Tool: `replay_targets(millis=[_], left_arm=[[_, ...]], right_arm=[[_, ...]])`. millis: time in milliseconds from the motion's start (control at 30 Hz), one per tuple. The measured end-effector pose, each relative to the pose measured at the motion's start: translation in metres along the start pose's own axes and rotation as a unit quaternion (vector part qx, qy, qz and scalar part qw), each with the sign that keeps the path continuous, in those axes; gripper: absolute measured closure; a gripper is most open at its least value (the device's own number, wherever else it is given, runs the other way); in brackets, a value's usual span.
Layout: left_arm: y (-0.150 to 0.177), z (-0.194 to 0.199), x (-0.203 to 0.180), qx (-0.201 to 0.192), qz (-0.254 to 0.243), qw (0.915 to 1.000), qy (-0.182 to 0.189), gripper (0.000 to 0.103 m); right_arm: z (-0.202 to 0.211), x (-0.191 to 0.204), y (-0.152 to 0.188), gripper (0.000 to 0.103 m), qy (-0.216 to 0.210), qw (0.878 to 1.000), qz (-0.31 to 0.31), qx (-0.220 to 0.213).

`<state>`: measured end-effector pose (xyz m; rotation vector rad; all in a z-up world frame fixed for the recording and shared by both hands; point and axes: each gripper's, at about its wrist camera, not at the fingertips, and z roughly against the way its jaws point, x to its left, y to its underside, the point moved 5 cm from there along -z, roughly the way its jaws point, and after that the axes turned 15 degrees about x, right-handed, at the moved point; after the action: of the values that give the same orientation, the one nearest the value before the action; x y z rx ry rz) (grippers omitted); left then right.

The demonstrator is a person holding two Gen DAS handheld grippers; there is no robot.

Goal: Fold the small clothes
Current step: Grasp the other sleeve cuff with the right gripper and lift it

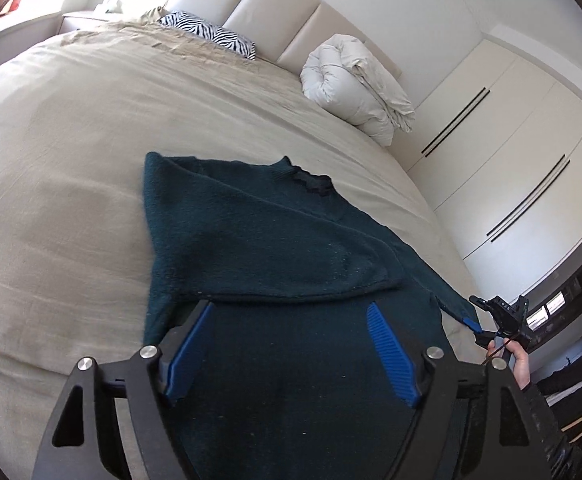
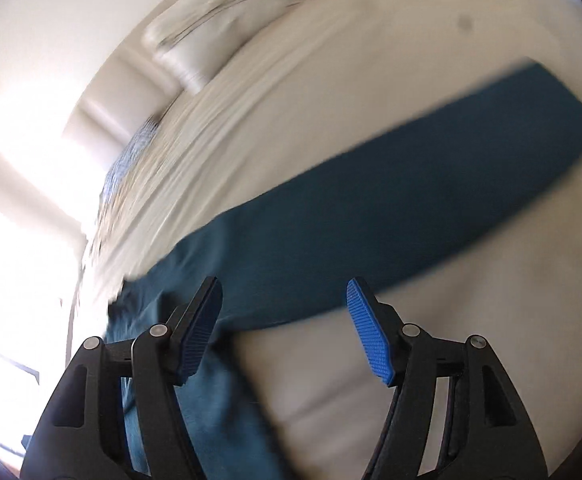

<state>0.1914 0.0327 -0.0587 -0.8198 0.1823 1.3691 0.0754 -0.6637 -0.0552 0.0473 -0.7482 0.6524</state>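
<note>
Dark teal fuzzy knit sweater (image 1: 259, 236) lying on the beige bed (image 1: 59, 184) near its right edge, collar toward the padded headboard (image 1: 275, 12), one sleeve (image 2: 431, 184) stretching sideways. Left gripper (image 1: 291, 344) fingers spread above the hem; right gripper (image 2: 285, 328) fingers spread, holding nothing.

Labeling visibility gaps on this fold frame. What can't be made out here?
- Sweater hem: left wrist view, hidden behind the left gripper and cut off by the bottom edge.
- Right gripper: left wrist view, small and edge-on, grip unclear.
- Right wrist view: motion blur smears the bed; sleeve edges unreadable.
</note>
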Motion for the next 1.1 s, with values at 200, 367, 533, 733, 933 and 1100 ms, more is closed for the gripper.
replay_targets(millis=[200,367,533,733,933,1100], left_arm=[[0.008,-0.025,-0.043,0.02,-0.027,0.9994,-0.004,0.023],[0.015,-0.047,-0.057,0.042,-0.016,0.999,0.009,0.023],[0.016,-0.058,-0.06,0.049,0.0,0.9986,0.02,0.023],[0.013,-0.059,-0.049,0.043,0.024,0.9984,0.028,0.023],[0.012,-0.053,-0.041,0.032,0.039,0.9977,0.046,0.023],[0.005,-0.047,-0.033,0.023,0.057,0.996,0.065,0.022]], right_arm=[[0.044,-0.102,-0.028,0.042,-0.049,0.988,-0.133,-0.056],[0.039,-0.113,-0.05,0.045,-0.065,0.985,-0.143,-0.068],[0.028,-0.135,-0.072,0.076,-0.058,0.978,-0.179,-0.088],[0.035,-0.12,-0.085,0.095,-0.016,0.986,-0.133,-0.096],[0.041,0.0,-0.078,0.096,0.032,0.995,0.015,-0.091],[0.0,0.14,-0.022,0.096,0.067,0.976,0.199,-0.053]])
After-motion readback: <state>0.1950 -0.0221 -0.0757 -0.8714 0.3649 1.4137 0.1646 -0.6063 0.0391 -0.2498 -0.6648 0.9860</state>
